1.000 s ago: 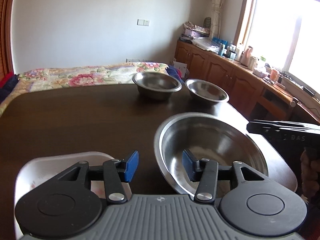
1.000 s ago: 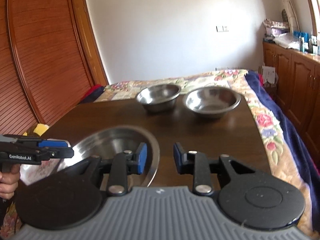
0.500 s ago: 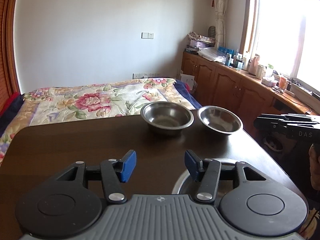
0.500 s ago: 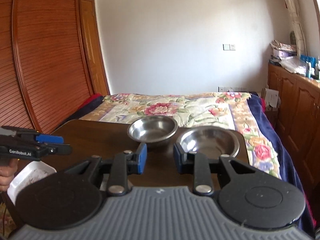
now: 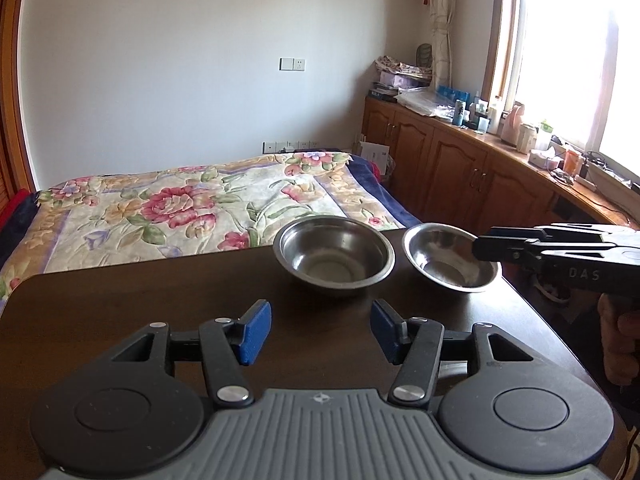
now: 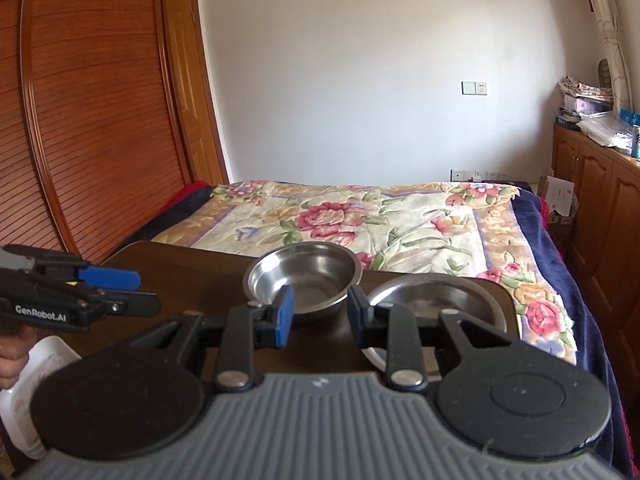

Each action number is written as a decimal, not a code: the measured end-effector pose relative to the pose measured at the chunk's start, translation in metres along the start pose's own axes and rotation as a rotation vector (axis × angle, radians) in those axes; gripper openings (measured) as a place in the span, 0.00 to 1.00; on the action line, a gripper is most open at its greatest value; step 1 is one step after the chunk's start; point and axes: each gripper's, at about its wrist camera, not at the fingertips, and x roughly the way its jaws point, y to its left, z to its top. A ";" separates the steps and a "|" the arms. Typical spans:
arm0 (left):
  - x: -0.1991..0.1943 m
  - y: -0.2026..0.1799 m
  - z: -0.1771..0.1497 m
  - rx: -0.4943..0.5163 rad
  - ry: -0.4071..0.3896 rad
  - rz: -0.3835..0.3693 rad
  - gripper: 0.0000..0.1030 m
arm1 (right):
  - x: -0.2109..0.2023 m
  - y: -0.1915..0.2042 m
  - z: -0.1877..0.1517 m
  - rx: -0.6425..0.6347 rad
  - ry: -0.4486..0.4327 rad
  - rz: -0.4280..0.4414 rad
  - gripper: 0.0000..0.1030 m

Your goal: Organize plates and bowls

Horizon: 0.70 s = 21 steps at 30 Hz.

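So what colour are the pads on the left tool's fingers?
Blue pads on black fingers, clearest in the left wrist view.

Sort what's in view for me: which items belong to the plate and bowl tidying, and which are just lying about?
Job:
deeper steel bowl
shallower steel bowl beside it
white dish at the table's near edge
left tool and right tool, both open and empty

Lying about:
floral bedspread
bottles and clutter on the window cabinets

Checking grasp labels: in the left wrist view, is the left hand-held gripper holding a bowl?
No, the left hand-held gripper is open over bare table.
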 end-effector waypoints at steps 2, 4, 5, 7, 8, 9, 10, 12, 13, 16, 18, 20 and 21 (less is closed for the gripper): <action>0.002 0.000 0.002 -0.001 0.000 0.003 0.58 | 0.006 -0.001 0.002 -0.001 0.002 0.001 0.30; 0.008 0.001 0.007 -0.003 0.001 0.003 0.58 | 0.013 -0.003 0.005 0.004 0.006 0.005 0.38; 0.011 0.001 0.009 -0.004 0.004 0.004 0.59 | 0.016 -0.003 0.006 0.008 0.007 0.006 0.40; 0.019 0.002 0.013 0.004 0.011 0.011 0.59 | 0.024 -0.006 0.008 0.012 0.014 0.007 0.41; 0.023 0.003 0.015 0.005 0.014 0.016 0.59 | 0.028 -0.006 0.008 0.012 0.018 0.005 0.41; 0.027 0.004 0.016 0.005 0.018 0.021 0.61 | 0.032 -0.006 0.009 0.011 0.021 0.005 0.41; 0.031 0.005 0.017 0.002 0.025 0.023 0.61 | 0.035 -0.007 0.009 0.011 0.026 0.005 0.41; 0.041 0.007 0.017 -0.002 0.042 0.027 0.62 | 0.043 -0.007 0.011 0.008 0.035 0.001 0.41; 0.045 0.008 0.018 0.001 0.048 0.031 0.62 | 0.046 -0.006 0.012 0.003 0.039 -0.002 0.41; 0.056 0.011 0.018 0.000 0.057 0.044 0.62 | 0.057 -0.005 0.015 -0.006 0.051 -0.010 0.41; 0.063 0.014 0.019 -0.009 0.064 0.048 0.62 | 0.064 -0.005 0.016 -0.009 0.060 -0.014 0.41; 0.068 0.018 0.020 -0.023 0.068 0.047 0.61 | 0.070 -0.006 0.016 -0.010 0.070 -0.018 0.41; 0.071 0.018 0.021 -0.027 0.070 0.047 0.61 | 0.074 -0.006 0.016 -0.010 0.078 -0.020 0.41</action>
